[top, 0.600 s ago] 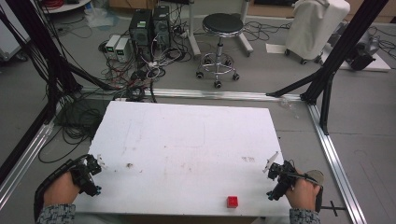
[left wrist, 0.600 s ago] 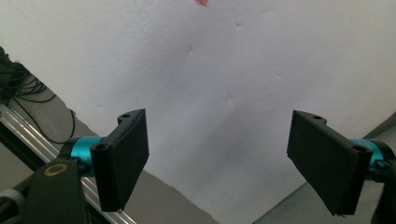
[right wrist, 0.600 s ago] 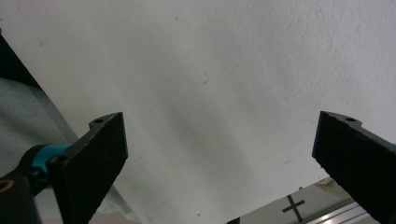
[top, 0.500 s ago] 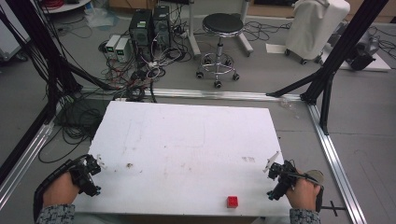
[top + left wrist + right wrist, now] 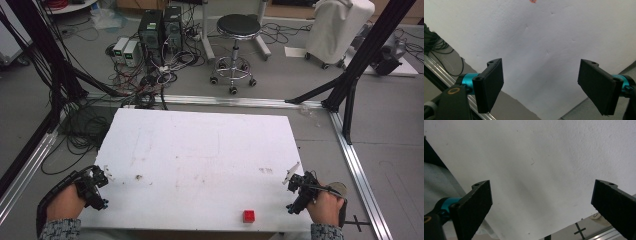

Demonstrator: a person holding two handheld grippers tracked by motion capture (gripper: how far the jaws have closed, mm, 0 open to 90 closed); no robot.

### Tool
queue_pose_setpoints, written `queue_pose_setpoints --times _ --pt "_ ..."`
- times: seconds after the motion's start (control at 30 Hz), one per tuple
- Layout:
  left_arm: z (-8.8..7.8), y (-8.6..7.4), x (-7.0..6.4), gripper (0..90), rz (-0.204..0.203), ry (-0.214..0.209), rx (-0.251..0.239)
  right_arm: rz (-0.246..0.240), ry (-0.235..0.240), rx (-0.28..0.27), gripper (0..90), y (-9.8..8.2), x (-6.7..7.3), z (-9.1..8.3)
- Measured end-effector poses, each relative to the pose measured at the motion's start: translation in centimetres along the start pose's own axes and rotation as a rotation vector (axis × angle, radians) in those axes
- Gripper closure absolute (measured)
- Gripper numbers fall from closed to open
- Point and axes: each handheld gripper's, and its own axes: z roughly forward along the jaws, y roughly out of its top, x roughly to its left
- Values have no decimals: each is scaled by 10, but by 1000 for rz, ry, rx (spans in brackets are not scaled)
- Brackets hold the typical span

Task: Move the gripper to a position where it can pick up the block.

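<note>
A small red cube [image 5: 248,216] lies on the white table [image 5: 200,150] near its front edge, right of centre. My left gripper [image 5: 100,186] rests at the table's front left corner, held by a hand; in the left gripper view its jaws stand wide apart [image 5: 541,85] over bare white tabletop. My right gripper [image 5: 295,194] sits at the front right corner, a little to the right of the cube. Its jaws are also wide apart [image 5: 541,207] with nothing between them.
A black stool [image 5: 237,30], computer towers [image 5: 160,27] and tangled cables [image 5: 145,85] stand on the floor beyond the table. Black frame posts [image 5: 360,55] and aluminium rails [image 5: 357,165] border the table. A faint reddish mark [image 5: 533,1] shows far off on the tabletop.
</note>
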Motion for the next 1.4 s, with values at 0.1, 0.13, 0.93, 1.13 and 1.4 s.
queue_pose_setpoints --times 0.1,0.13,0.93,1.13,1.4 --pt "0 0 -1 210 -11 1 -11 -7 -9 1 26 1 1 -2" --pt "0 0 0 210 -13 -5 -11 -5 -8 -3 26 1 1 -2" --pt "2 -3 1 211 -28 5 -18 -110 -39 -34 26 19 15 -20" --pt "2 -3 2 211 -19 0 -12 -182 -45 -28 26 35 27 -26" --pt "2 -3 2 210 -31 -6 -21 -281 -29 5 26 60 47 -28"
